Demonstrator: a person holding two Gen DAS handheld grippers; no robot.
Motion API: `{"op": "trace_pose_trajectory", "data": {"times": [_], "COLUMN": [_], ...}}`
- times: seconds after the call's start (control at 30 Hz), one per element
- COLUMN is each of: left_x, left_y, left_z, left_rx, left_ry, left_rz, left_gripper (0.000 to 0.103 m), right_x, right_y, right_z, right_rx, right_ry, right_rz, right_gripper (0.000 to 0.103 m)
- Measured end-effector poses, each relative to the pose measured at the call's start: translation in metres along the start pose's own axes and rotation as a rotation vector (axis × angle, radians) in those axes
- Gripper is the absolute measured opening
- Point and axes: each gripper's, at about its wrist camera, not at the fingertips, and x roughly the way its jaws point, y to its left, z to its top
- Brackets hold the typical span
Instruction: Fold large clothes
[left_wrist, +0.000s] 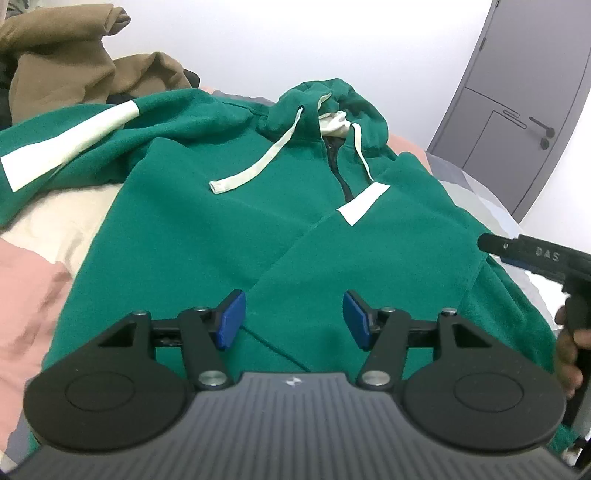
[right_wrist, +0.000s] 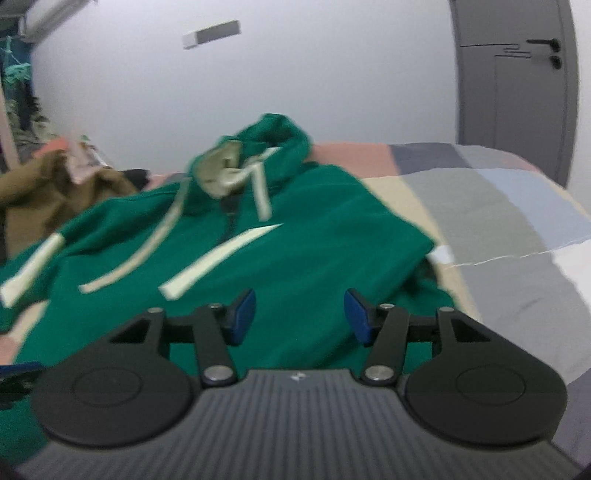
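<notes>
A green zip hoodie (left_wrist: 229, 236) with white drawstrings and white sleeve stripes lies front up on the bed, hood at the far end. Its right sleeve (left_wrist: 369, 236) is folded across the chest; the left sleeve (left_wrist: 70, 147) stretches out to the left. My left gripper (left_wrist: 293, 319) hovers open over the lower front, nothing between its blue pads. My right gripper (right_wrist: 299, 317) is open too, above the hoodie's (right_wrist: 295, 240) right side, with nothing between its pads. In the left wrist view the right gripper's body (left_wrist: 539, 258) and a hand (left_wrist: 569, 354) show at the right edge.
A brown garment (left_wrist: 74, 62) is heaped at the far left of the bed. The bedspread (right_wrist: 498, 221) has pink, cream and grey patches. A grey door (left_wrist: 517, 103) stands in the white wall beyond the bed.
</notes>
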Motion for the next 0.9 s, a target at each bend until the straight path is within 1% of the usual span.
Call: {"op": "trace_pose_trajectory", "data": {"times": [0.1,0.17,0.27,0.4,0.47,0.53,0.6,0.67,0.7,0.77,0.8,0.83,0.87,0.9], "left_x": [0.000,0.002,0.006,0.008,0.008,0.011,0.018,0.023,0.025,0.027,0.029,0.030,0.030,0.029], "left_y": [0.001,0.002,0.004,0.012,0.020,0.028,0.041,0.056,0.065,0.089,0.102,0.117,0.131,0.145], "left_z": [0.000,0.000,0.002,0.007,0.012,0.019,0.031,0.045,0.053,0.067,0.075,0.081,0.087,0.092], "left_rx": [-0.001,-0.004,0.003,0.022,0.042,0.096,0.117,0.128,0.131,0.136,0.143,0.146,0.152,0.169], "left_ry": [-0.001,0.004,0.007,-0.007,-0.007,0.014,0.054,0.105,0.120,0.140,0.151,0.158,0.160,0.159], "left_rz": [0.014,0.018,0.029,0.068,0.106,0.154,0.227,0.260,0.276,0.332,0.372,0.415,0.453,0.495], "left_gripper": [0.064,0.065,0.065,0.065,0.065,0.065,0.066,0.068,0.071,0.072,0.072,0.072,0.072,0.072], "right_x": [-0.009,-0.012,-0.012,0.005,0.014,0.018,0.019,0.019,0.019,0.022,0.024,0.026,0.029,0.031], "right_y": [0.015,0.027,0.041,0.050,0.050,0.048,0.044,0.041,0.041,0.039,0.038,0.036,0.035,0.034], "right_z": [-0.013,-0.022,-0.029,-0.034,-0.035,-0.035,-0.036,-0.036,-0.036,-0.035,-0.034,-0.034,-0.034,-0.035], "right_rx": [0.034,0.016,-0.031,-0.037,-0.047,-0.042,-0.038,-0.032,-0.030,-0.020,-0.009,0.004,0.018,0.030], "right_ry": [0.035,0.063,0.085,0.127,0.167,0.170,0.172,0.162,0.162,0.170,0.168,0.165,0.159,0.158], "right_rz": [0.070,0.123,0.147,0.162,0.177,0.181,0.190,0.195,0.195,0.204,0.209,0.210,0.210,0.208], "right_gripper": [0.055,0.055,0.055,0.055,0.055,0.055,0.055,0.055,0.055,0.056,0.066,0.072,0.080,0.081]}}
